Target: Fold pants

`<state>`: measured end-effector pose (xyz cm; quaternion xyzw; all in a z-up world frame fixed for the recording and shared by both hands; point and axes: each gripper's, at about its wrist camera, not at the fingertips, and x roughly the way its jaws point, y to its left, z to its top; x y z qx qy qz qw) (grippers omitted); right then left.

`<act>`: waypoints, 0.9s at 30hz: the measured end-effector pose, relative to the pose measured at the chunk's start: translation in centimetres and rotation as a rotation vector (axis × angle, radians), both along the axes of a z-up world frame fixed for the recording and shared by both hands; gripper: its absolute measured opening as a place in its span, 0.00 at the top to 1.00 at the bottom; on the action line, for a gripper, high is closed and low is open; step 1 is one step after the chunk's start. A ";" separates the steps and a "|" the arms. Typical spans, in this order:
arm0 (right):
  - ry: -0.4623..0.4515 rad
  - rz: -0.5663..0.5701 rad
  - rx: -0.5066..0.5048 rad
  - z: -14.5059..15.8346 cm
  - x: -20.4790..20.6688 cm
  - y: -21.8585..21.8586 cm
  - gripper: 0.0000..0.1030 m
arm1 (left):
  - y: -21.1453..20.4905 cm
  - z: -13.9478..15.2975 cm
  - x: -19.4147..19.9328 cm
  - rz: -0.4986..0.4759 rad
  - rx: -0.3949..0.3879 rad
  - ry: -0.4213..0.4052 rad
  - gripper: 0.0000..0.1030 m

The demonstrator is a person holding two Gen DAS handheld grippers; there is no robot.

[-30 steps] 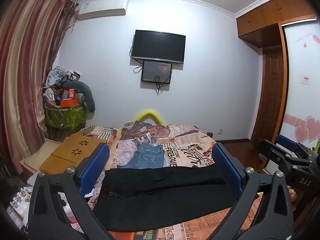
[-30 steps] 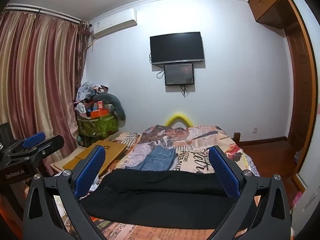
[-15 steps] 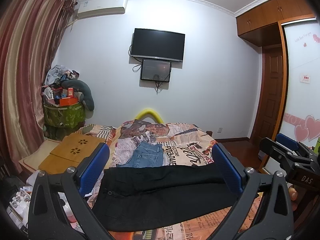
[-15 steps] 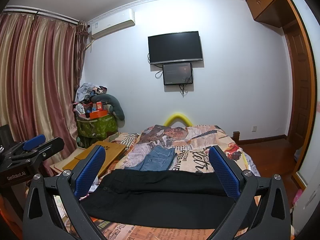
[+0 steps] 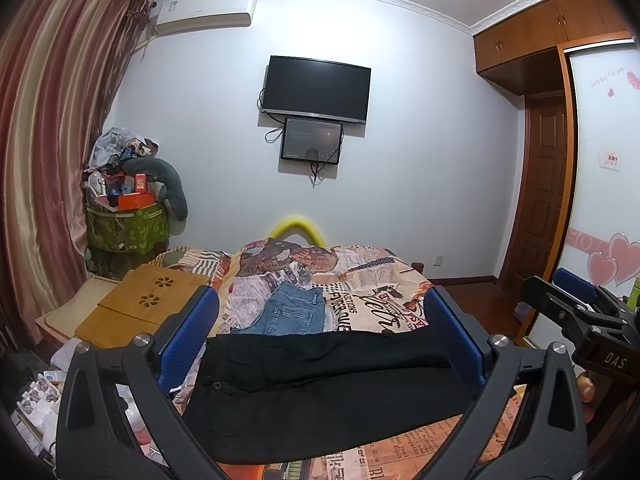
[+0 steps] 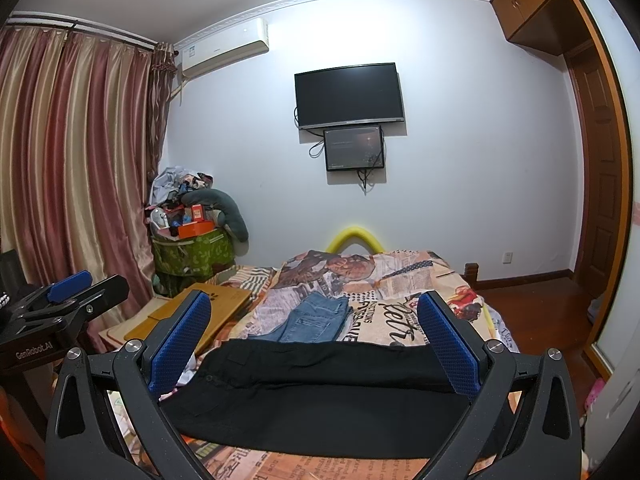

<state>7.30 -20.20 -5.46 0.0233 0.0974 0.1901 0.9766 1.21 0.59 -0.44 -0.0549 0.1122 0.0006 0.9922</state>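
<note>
I am viewing the bed (image 5: 380, 276), covered in a newspaper-print spread, extending from near to the far wall. The black pants (image 5: 332, 384) are lying flat across its near end, waistband to the left, legs running right. Folded blue jeans (image 5: 292, 314) are lying just beyond them, farther up the bed.

The left gripper (image 5: 320, 340) and the right gripper (image 6: 314, 338) are both hovering above the pants with fingers spread wide, pinching nothing.

Risks, as I am judging them:
- The dark cloth is hiding layer edges, so a pinch may be catching one layer only and the fold would be skewing.
- The near hem is lying close to the bed edge; dragging may be pulling the pants off.
- A far reach may be disturbing the jeans.

Legible writing: "DAS" on the right gripper in the left view, "GenRobot.AI" on the left gripper in the right view, and partial large lettering on the spread.
</note>
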 end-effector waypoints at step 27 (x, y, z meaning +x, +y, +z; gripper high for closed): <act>0.004 -0.004 0.002 -0.1 -0.1 0.1 0.00 | 0.0 0.0 -0.1 -0.005 0.001 0.001 0.00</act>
